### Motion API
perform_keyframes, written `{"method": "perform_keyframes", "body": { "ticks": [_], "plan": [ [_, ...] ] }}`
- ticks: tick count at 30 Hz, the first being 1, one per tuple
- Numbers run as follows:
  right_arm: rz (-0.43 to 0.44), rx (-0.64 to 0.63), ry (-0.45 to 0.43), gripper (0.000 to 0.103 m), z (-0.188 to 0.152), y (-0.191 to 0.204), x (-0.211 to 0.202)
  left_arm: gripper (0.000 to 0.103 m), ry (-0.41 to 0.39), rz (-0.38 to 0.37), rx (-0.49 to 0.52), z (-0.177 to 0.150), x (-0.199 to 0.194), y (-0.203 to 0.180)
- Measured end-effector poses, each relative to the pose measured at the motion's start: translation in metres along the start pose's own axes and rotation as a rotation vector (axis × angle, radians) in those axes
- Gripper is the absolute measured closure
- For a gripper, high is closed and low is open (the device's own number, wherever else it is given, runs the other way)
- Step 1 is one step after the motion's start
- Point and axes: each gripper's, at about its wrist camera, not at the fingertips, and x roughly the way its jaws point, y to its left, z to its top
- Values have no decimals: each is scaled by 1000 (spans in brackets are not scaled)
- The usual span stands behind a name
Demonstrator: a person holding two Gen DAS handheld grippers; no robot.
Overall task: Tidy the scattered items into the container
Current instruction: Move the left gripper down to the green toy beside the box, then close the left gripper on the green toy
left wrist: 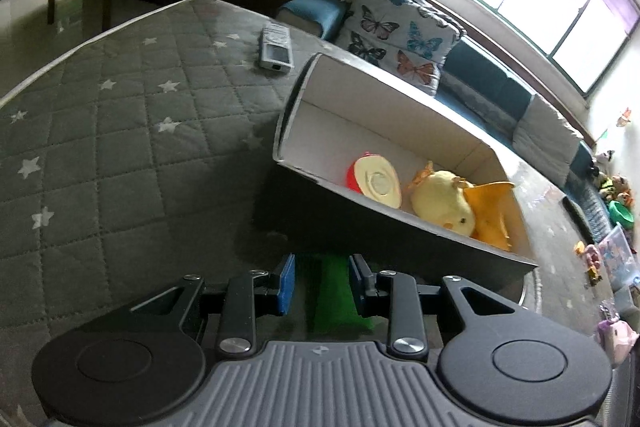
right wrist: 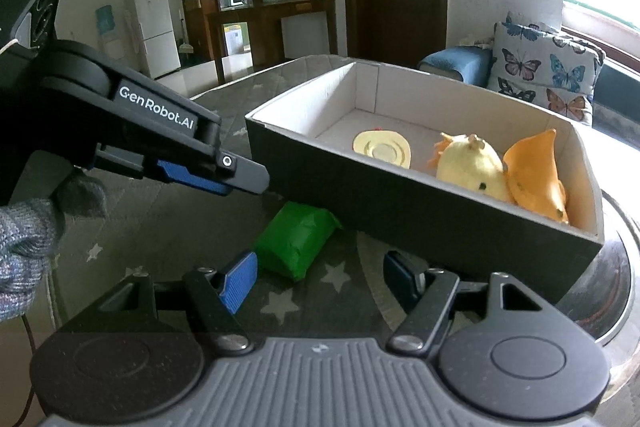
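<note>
Fingers of the left gripper [left wrist: 322, 283] are standing apart around the green packet [left wrist: 336, 291], not visibly pressing it (beside the box [left wrist: 400, 227]). Right gripper [right wrist: 320, 279] is gaping empty, packet lying on the quilt [right wrist: 160, 227] just beyond.

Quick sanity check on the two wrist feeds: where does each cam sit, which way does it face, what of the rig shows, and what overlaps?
Left wrist: on the left hand-held gripper, angled down at the star-quilted bed; green packet between its open blue pads, remote beyond.
Right wrist: on the right hand-held gripper, open, facing the packet; left hand-held gripper and a gloved hand show at left.
Shared: the box holding yellow plush, the butterfly pillow.
</note>
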Motion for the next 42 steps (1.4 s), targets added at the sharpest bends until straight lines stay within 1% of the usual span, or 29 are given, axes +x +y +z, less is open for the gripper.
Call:
{"method": "perform_keyframes", "body": {
  "ticks": [7,19,21,23,29,31,35,42],
  "plan": [
    [12,4,2,32,-1,6,3,71,26,4,-19,-2,5,5],
    [25,0,17,34,6,15,18,71,49,-37,-41,-2,11,7],
    [28,1,20,38,6,16,22,71,54,-47,-44,-2,12,6],
    [31,4,22,38,7,18,25,71,56,-56,-42,-1,12,5],
    [39,10,33,46,7,19,37,71,70,-75,-45,2,18,1],
    [37,11,36,46,7,19,40,71,77,-74,-45,3,21,0],
    [33,5,34,52,6,18,42,71,92,-70,-44,3,27,-1],
    [31,-13,29,55,6,20,43,71,117,-56,-46,1,37,-4]
  ]
}}
